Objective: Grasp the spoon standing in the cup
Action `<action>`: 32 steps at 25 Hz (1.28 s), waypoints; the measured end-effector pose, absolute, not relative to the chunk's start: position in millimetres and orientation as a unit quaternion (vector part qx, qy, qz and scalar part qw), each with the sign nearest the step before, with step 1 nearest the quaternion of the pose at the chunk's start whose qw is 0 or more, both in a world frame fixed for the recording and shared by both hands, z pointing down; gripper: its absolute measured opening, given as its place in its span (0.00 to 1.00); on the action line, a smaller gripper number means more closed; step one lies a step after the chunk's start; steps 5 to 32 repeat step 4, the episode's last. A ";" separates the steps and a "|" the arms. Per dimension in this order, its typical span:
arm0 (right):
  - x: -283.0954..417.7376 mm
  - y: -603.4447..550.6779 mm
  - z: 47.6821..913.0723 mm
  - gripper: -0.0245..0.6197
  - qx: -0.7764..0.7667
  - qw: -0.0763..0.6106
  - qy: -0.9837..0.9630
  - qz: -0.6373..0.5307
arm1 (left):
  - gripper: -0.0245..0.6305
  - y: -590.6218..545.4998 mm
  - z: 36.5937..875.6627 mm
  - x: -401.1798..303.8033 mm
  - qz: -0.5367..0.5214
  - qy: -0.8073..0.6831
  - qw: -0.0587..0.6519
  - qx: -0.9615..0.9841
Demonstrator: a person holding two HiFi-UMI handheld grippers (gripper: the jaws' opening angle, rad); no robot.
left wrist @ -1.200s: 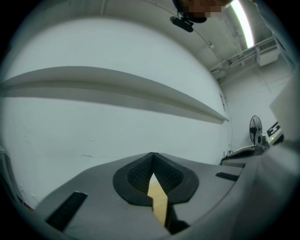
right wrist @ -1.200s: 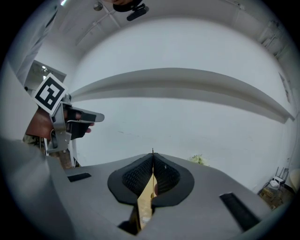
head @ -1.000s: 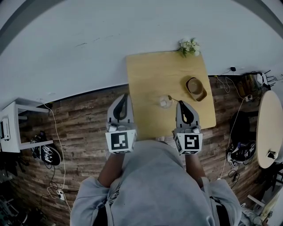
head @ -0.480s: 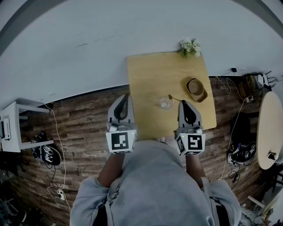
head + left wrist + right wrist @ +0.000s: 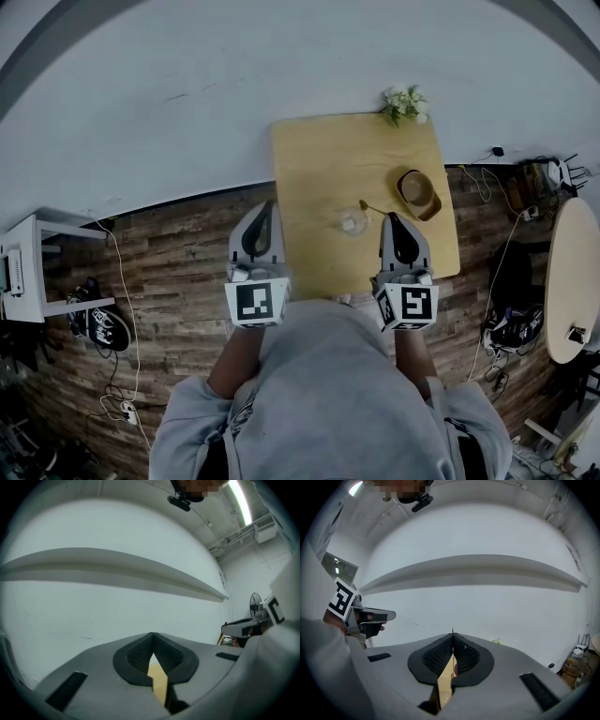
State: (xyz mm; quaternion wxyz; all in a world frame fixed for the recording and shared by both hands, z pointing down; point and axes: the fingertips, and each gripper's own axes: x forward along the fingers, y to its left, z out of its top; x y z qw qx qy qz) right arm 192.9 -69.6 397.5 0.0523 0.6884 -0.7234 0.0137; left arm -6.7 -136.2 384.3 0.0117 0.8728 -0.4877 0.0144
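1. On the bench (image 5: 314, 169), toward its near edge, the clear cup (image 5: 352, 222) stands with the spoon (image 5: 367, 205) leaning out to the far right.
2. The spoon's handle lies just ahead and left of the right gripper (image 5: 393, 218), the nearer one; the left gripper (image 5: 266, 204) hangs beside the bench's left edge.
3. Both grippers are pressed together on nothing, so the right one would need to spread first.

Head view looks steeply down from overhead on the table (image 5: 319, 187), left tool (image 5: 268, 202) and right tool (image 5: 390, 217); left gripper view and right gripper view ride close behind their jaws, facing the white wall (image 5: 117, 611); all share wall and table.
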 end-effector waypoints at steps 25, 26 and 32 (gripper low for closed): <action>192.5 -70.9 394.0 0.04 0.688 0.050 -0.724 0.010 | 0.04 -134.3 384.4 -9.2 0.017 -0.491 0.015 0.871; 192.5 -70.9 394.0 0.04 0.688 0.050 -0.724 0.010 | 0.04 -134.3 384.4 -9.2 0.017 -0.491 0.015 0.871; 192.5 -70.9 394.0 0.04 0.688 0.050 -0.724 0.010 | 0.04 -134.3 384.4 -9.2 0.017 -0.491 0.015 0.871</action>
